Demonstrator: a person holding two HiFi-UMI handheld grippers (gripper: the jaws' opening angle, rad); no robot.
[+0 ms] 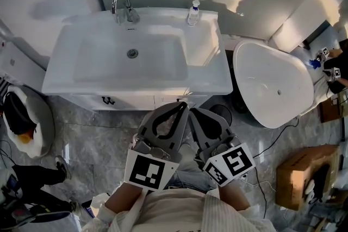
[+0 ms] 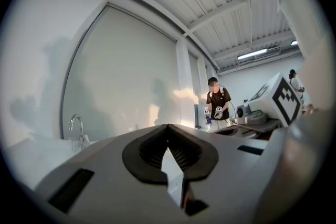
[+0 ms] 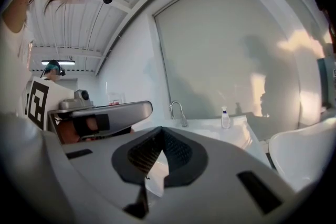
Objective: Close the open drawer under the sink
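Note:
The white vanity's drawer front (image 1: pixel 130 100) shows as a narrow strip under the sink (image 1: pixel 130 54) countertop, with a small dark handle (image 1: pixel 107 100). How far the drawer stands out I cannot tell. My left gripper (image 1: pixel 183 105) and right gripper (image 1: pixel 192 111) are held side by side, tips almost touching each other, just in front of the vanity's right half. Both are shut with nothing between their fingers. The left gripper (image 2: pixel 168 126) points up over the basin edge in its own view. In the right gripper view the right gripper (image 3: pixel 160 129) points toward the sink (image 3: pixel 220 131).
A faucet (image 1: pixel 120 5) and a soap bottle (image 1: pixel 193 12) stand at the sink's back edge. A white toilet (image 1: pixel 272 84) is close on the right. A cardboard box (image 1: pixel 307 176) lies at the lower right, a bin (image 1: pixel 24 122) at the left. Another person (image 2: pixel 216 105) stands farther off.

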